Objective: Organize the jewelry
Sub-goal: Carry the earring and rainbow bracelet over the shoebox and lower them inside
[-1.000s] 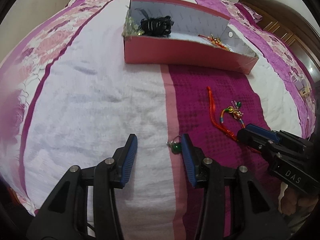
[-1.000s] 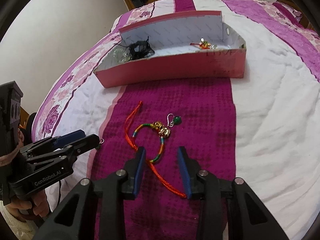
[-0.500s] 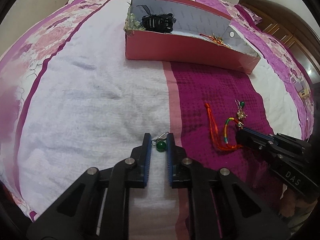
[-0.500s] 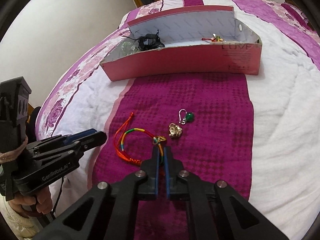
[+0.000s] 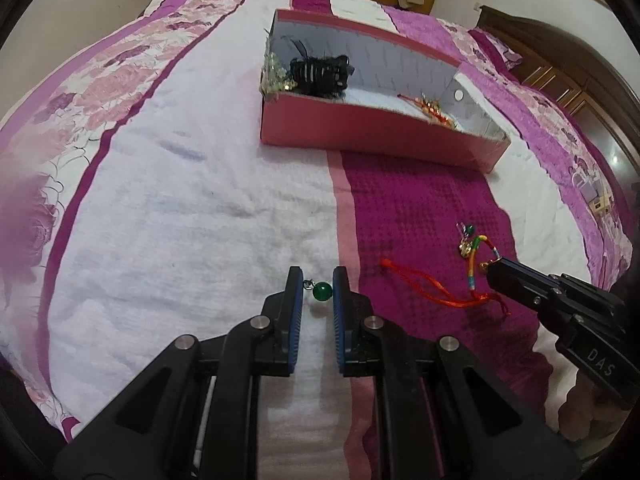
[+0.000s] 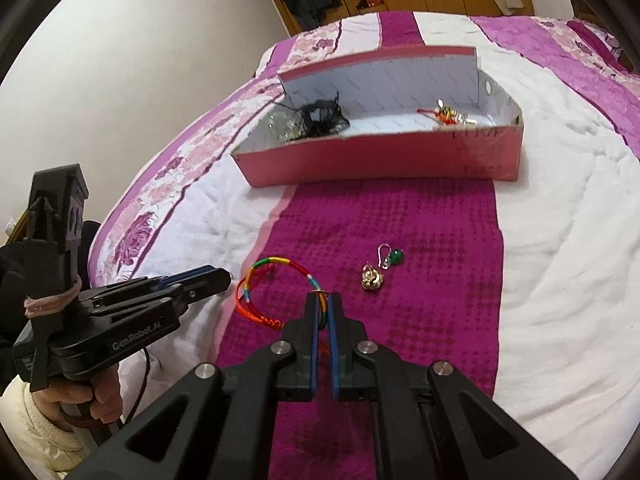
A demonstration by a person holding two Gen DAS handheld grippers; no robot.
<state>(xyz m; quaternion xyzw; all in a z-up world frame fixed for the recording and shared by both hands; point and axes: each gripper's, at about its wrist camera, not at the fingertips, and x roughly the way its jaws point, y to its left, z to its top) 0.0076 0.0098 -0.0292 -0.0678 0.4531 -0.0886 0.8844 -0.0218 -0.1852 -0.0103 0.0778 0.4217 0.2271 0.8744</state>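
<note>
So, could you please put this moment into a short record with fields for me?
setting: bed with purple and white bedspread
container: pink box, open top, already holding jewelry
left gripper: fingers around green bead earring, a gap still showing on either side
right gripper: shut on multicolour cord bracelet
loose on bedspread: second green earring, gold charm

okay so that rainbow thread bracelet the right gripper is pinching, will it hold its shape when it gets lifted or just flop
Probably flop. The thread bracelet is thin cord lying in a loose loop with red tails trailing on the bedspread, so it should dangle from the right gripper. It looks light, and its small gold charm may swing.
</note>
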